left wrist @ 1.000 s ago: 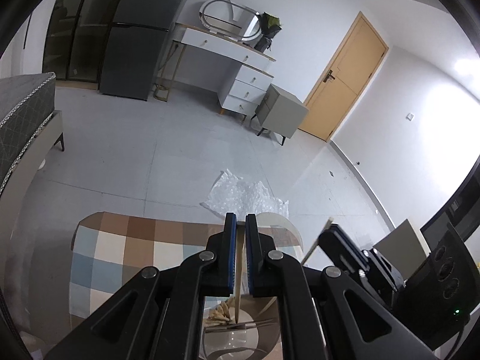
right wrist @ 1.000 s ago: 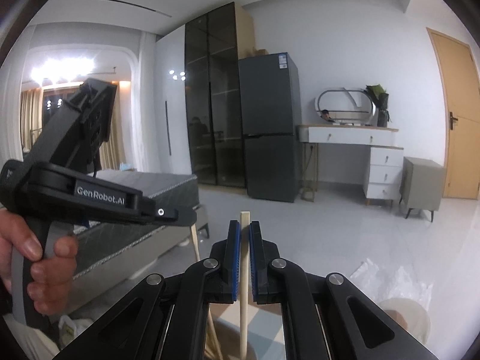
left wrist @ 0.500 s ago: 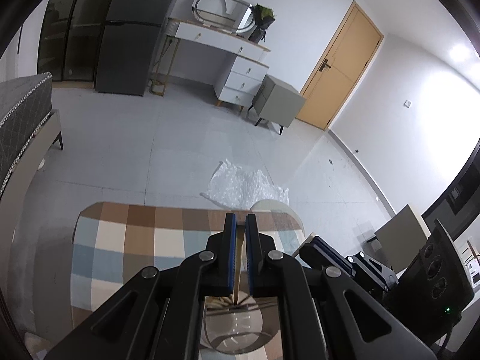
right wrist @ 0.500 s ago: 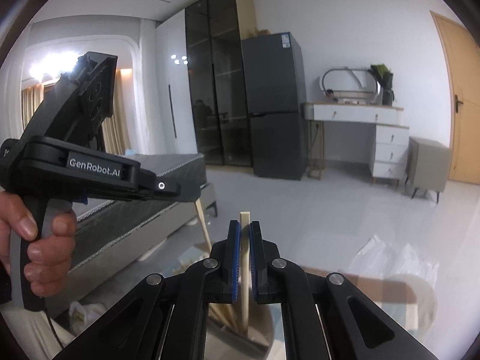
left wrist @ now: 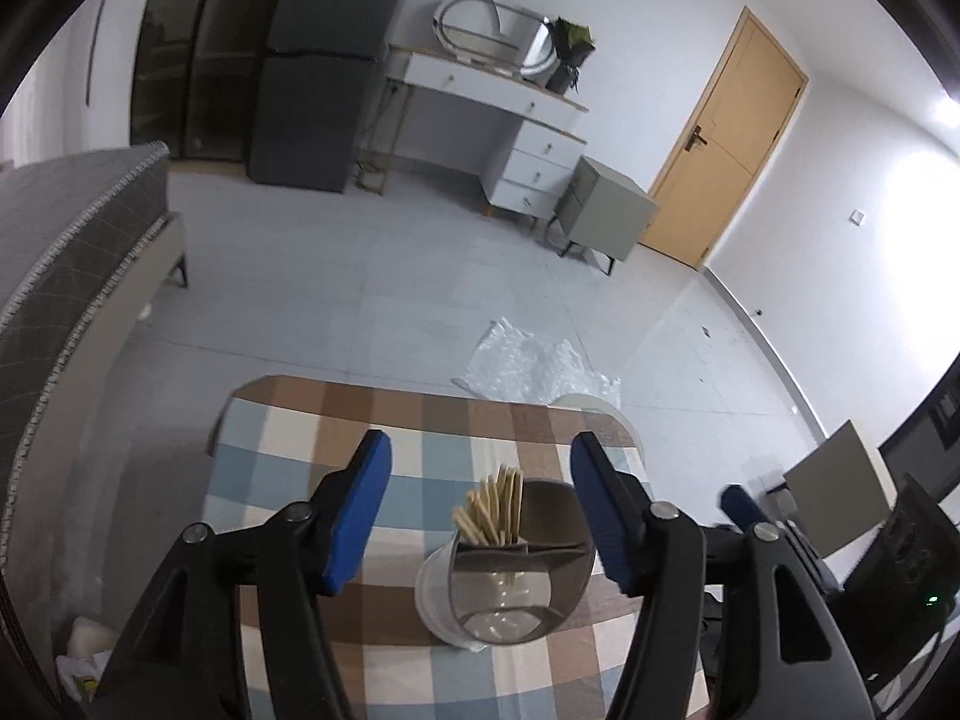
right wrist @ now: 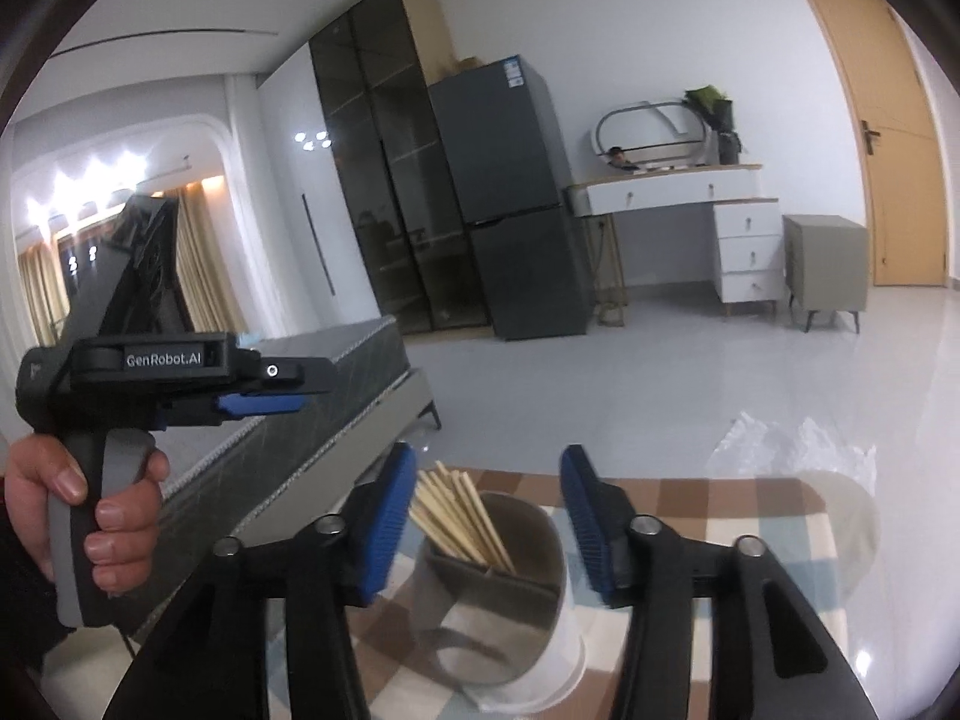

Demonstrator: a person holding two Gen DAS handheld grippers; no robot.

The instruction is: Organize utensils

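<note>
Both tools empty, jaws opening: left gripper (left wrist: 480, 501) and right gripper (right wrist: 489, 513) each stand wide over the utensil holder (left wrist: 510, 588), nothing between the pads. Chopsticks (left wrist: 492, 510) sit bundled in one compartment, leaning. Risk, as I judge it: a descending finger clips the leaning sticks or the rim and tips the holder (it looks light), scattering them. Holder stands on a checked tablecloth (left wrist: 288, 450) near the table's far edge; tiled floor, bubble wrap (left wrist: 528, 366), bed, fridge, dresser, door beyond.

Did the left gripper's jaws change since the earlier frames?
Yes. The left gripper was shut on a chopstick; now its jaws are opening, empty, either side of the holder with the chopsticks.
</note>
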